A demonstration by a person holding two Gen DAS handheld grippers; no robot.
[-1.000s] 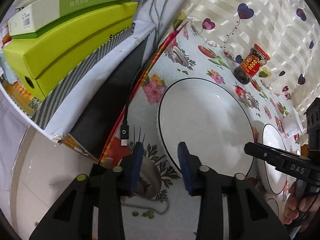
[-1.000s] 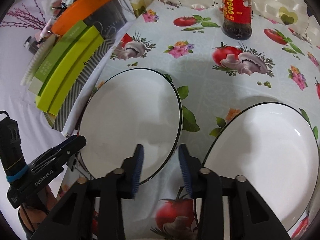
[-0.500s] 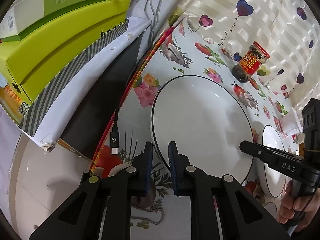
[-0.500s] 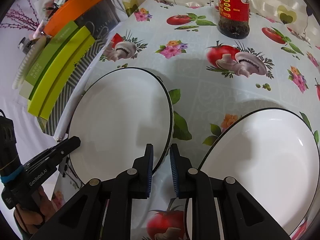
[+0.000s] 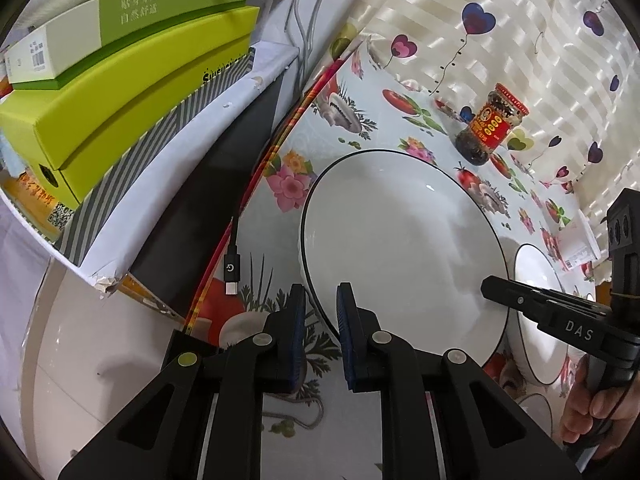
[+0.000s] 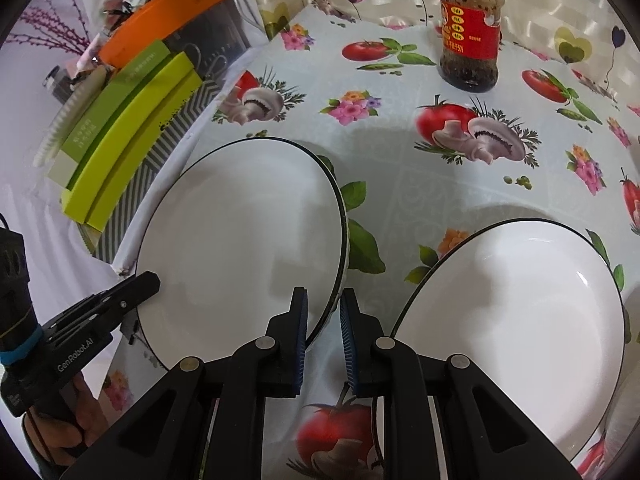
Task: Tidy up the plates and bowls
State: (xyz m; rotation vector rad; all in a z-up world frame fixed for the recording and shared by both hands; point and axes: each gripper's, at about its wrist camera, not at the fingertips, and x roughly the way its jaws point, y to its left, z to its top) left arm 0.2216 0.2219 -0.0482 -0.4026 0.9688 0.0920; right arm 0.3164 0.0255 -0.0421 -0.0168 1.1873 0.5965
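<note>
Two white plates lie on the table; the right one (image 6: 512, 320) is cut off at the lower right of the frame. The left tongs (image 5: 321, 334) and right tongs (image 6: 323, 338) each close on opposite rims of the left plate (image 6: 240, 240), at centre frame. One jar (image 6: 470, 26) stands at top, its lid cropped. Three green boxes (image 5: 132, 80) are stacked upper left.
</note>
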